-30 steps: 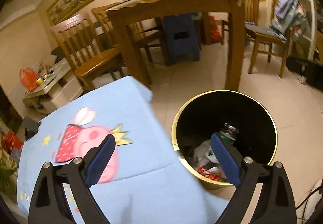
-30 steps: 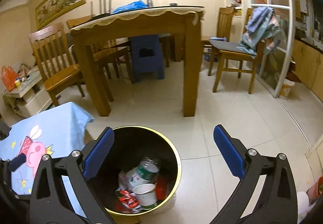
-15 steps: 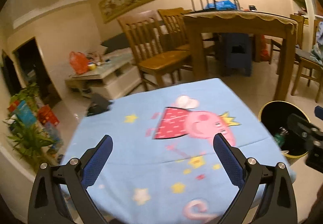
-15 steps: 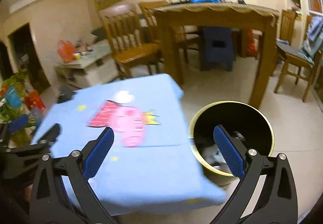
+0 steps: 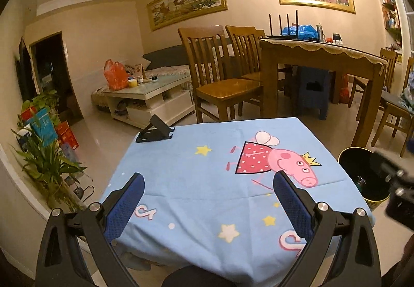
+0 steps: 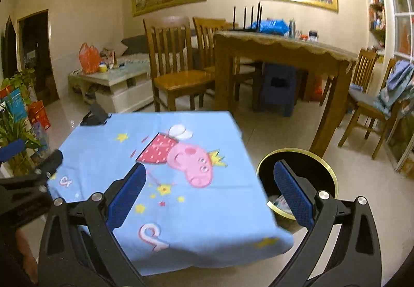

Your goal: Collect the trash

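**A:** Trash sat only in the black bin (image 6: 297,157), on the floor just beside the table's right edge; a pale scrap showed inside it. Was either tool carrying anything?

**B:** No. The left gripper (image 5: 207,199) had its blue pads spread wide with nothing between them, hovering over the near part of the blue cartoon tablecloth (image 5: 207,170). The right gripper (image 6: 207,191) was equally wide apart and empty, one pad over the cloth and the other over the bin's mouth.

**A:** And further out on the table?

**B:** Only a black folding stand (image 5: 154,129) at the far left corner. I could see no loose litter on the cloth, so the table looked cleared, as far as I could judge.

**A:** What might have gone wrong from there?

**B:** The cloth hung loose over the table edge, so a low pad could have snagged it and dragged the stand off. The bin stood close to the right tool, and a careless sweep might have tipped it. Mistaking the stand for rubbish was the other risk.
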Motion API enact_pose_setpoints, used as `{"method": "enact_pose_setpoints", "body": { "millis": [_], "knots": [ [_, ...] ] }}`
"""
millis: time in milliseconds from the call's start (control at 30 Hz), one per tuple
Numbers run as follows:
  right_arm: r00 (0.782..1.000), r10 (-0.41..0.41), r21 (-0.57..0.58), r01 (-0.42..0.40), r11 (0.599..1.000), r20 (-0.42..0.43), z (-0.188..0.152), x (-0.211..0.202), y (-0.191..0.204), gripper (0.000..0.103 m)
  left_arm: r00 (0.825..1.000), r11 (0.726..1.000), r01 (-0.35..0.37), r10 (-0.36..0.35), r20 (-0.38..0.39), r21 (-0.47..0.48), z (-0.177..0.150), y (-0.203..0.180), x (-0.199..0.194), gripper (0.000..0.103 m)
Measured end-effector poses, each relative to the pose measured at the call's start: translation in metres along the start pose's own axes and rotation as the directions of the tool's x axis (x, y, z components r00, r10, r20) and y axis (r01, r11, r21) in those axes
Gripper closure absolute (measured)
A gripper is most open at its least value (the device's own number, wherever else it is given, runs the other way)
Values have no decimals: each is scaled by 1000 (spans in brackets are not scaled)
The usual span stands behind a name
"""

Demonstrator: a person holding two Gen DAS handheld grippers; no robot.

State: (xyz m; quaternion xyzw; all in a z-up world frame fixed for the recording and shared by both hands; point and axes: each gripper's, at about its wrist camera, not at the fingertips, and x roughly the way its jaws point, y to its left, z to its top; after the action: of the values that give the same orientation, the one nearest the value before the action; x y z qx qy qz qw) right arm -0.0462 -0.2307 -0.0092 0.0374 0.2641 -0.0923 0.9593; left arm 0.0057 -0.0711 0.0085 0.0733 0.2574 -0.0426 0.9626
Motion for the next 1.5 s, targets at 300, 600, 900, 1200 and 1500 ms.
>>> {"method": "enact_pose_setpoints", "body": {
  "millis": [300,600,900,1200,1500],
  "knots": [
    [1000,19,2,-19,1000,-5,1,1,10,6,1000,1000,7,-7,-7,-28,-6,17,-2,7],
    [1000,18,-11,-18,1000,-13,0,1,14,6,1000,999,10,-10,-2,-38,-9,24,-4,7],
    [1000,22,-23,-22,999,-17,-2,2,19,6,1000,999,12,-12,-3,-40,-9,25,-4,7],
    [1000,25,-23,-25,999,-17,-3,1,20,6,1000,999,12,-12,0,-41,-10,27,-5,7],
    [999,31,-19,-31,999,-19,-2,1,22,6,1000,999,10,-10,4,-44,-8,30,-8,7]
  ]
}}
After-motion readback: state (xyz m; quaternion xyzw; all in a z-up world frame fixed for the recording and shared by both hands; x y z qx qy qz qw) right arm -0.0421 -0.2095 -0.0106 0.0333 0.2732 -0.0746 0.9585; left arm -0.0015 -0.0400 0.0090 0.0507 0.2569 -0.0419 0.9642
